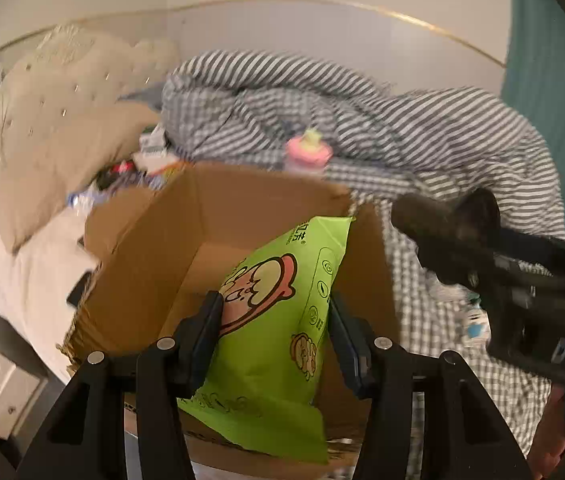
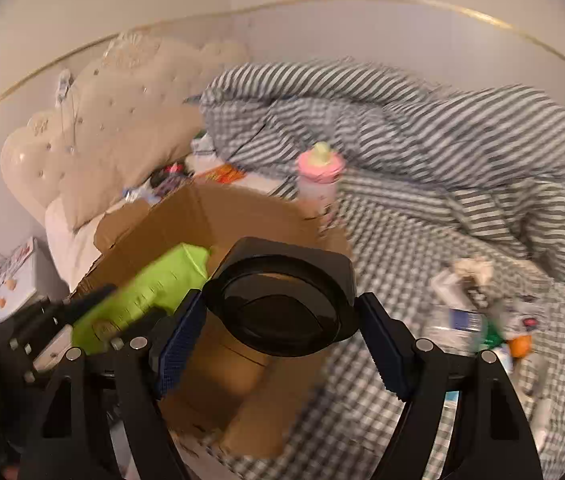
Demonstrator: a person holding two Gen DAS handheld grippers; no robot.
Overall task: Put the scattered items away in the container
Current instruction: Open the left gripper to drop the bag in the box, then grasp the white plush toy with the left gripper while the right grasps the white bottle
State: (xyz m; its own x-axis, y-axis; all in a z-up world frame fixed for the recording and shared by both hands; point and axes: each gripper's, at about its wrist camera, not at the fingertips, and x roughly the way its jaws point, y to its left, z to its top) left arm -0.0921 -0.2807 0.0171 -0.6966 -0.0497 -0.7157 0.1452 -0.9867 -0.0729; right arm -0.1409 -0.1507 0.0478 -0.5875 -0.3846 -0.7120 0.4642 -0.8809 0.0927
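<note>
Closest to my left lens is the green snack bag (image 1: pixel 278 320), pinched at mid-width between the pads of my left gripper (image 1: pixel 274 336); its top corner pokes up over the open cardboard box (image 1: pixel 154 248) and its crimped bottom edge hangs toward me. I carry it upright like this, I judge, so it can drop straight past the flaps into the box once I let go. In my other hand, the right gripper (image 2: pixel 282 332) stands much wider, its blue-faced fingers (image 2: pixel 180 344) clamped on either side of a brown paper cup (image 2: pixel 234 364) with a black lid (image 2: pixel 282 312), lid facing the lens. The wide spread is simply the cup's girth; both pads seem to press its sides, though blur softens the edges. From the right view the cup hangs over the near corner of the box, with the green bag and my left gripper just beside it on the left, so both loads look about ready for release into the container. More remains: a pink baby bottle (image 2: pixel 319 178) stands behind the box's far wall, and a heap of small packets (image 2: pixel 478 312) lies well apart on the checked bedsheet (image 2: pixel 382 248), under the crumpled striped duvet (image 2: pixel 442 140)
</note>
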